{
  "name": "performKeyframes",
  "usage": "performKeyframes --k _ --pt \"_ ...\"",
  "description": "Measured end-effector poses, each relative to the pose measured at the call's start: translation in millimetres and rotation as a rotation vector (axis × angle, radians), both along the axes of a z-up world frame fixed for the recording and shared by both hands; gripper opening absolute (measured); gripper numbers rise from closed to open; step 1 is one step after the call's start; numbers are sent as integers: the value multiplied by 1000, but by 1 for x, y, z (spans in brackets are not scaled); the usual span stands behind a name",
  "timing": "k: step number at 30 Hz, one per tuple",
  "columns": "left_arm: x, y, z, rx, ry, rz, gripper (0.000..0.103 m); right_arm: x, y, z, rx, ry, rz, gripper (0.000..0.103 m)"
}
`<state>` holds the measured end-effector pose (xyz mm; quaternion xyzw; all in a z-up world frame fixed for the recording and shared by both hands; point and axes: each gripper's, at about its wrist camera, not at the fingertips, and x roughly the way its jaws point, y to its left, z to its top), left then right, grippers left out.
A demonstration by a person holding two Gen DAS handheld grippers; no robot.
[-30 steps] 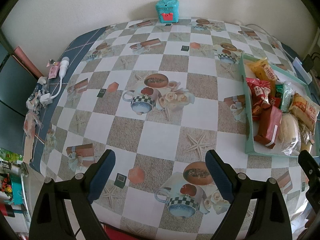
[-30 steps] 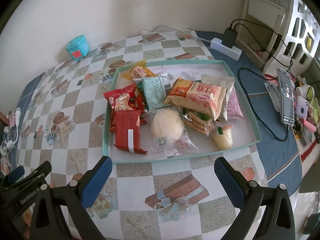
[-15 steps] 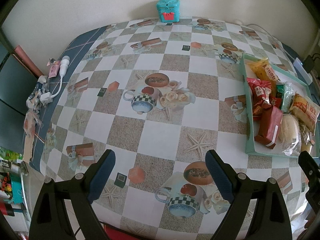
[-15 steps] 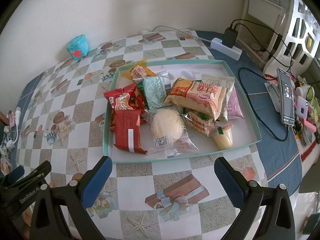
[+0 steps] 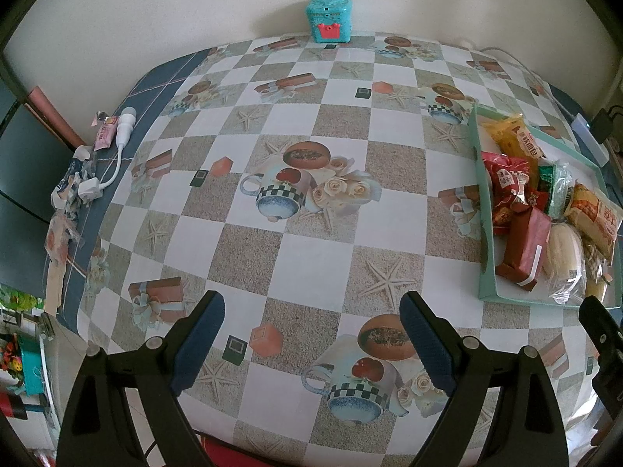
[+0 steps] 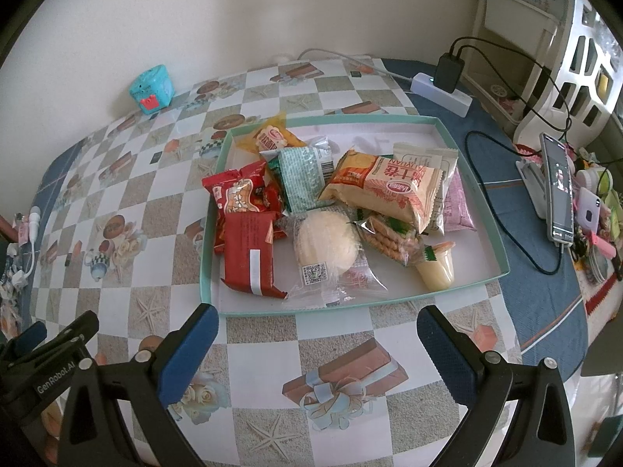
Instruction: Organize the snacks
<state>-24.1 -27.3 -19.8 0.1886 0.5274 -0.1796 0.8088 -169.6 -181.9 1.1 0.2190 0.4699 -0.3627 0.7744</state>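
Note:
A shallow teal-rimmed tray (image 6: 352, 119) holds several wrapped snacks: a dark red bar (image 6: 249, 257), a red bag (image 6: 239, 194), a round white cake in clear wrap (image 6: 326, 242), an orange cracker pack (image 6: 385, 186), a green-white pack (image 6: 303, 179), a yellow bag (image 6: 270, 138) and a jelly cup (image 6: 438, 266). My right gripper (image 6: 317, 334) hangs open just in front of the tray, nothing between its fingers. My left gripper (image 5: 311, 323) is open over bare tablecloth; the tray (image 5: 479, 210) lies to its right.
The table wears a checkered cloth with teacup prints (image 5: 278, 194). A turquoise tin (image 5: 329, 19) stands at the wall. A white cable and wrappers (image 5: 117, 148) lie at the left edge. A power strip with charger (image 6: 442, 85), cables and phones (image 6: 558, 186) crowd the right side.

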Motion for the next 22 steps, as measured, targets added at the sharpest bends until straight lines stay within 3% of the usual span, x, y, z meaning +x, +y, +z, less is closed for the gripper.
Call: performKeyframes --k 22 --pt "0 -1 5 -12 -5 15 92 0 0 -1 1 2 3 103"
